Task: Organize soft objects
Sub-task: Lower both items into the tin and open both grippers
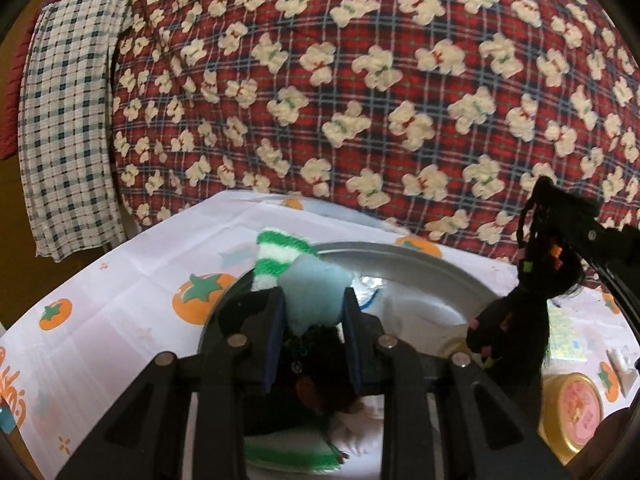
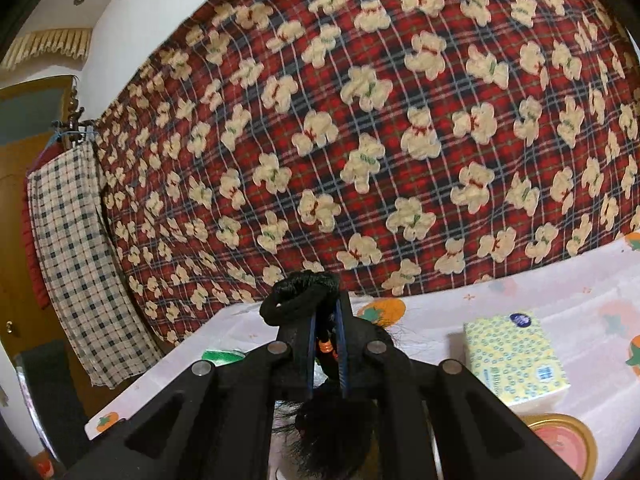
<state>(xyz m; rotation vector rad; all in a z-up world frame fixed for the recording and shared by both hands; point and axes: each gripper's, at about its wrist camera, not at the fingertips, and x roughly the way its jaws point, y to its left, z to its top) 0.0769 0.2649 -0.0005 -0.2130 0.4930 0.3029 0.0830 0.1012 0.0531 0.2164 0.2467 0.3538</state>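
Observation:
My left gripper (image 1: 314,300) is shut on a soft toy's pale blue part (image 1: 316,280); a green-and-white striped piece (image 1: 280,254) sticks out at its left, and the toy's dark fuzzy body hangs below the fingers. It is held over a round silver bowl (image 1: 424,258). At the right of the left wrist view, my right gripper (image 1: 538,200) carries a black hairpiece (image 1: 508,312) with small coloured beads, dangling beside the bowl. In the right wrist view the right gripper (image 2: 326,308) is shut on that black hairpiece (image 2: 300,292), whose looped end pokes past the tips.
The table wears a white cloth (image 1: 120,312) printed with orange fruit. A yellow tissue pack (image 2: 516,356) and a gold tin with a pink lid (image 1: 576,412) lie at the right. A red plaid bear blanket (image 1: 360,100) hangs behind, a checked cloth (image 1: 68,128) at its left.

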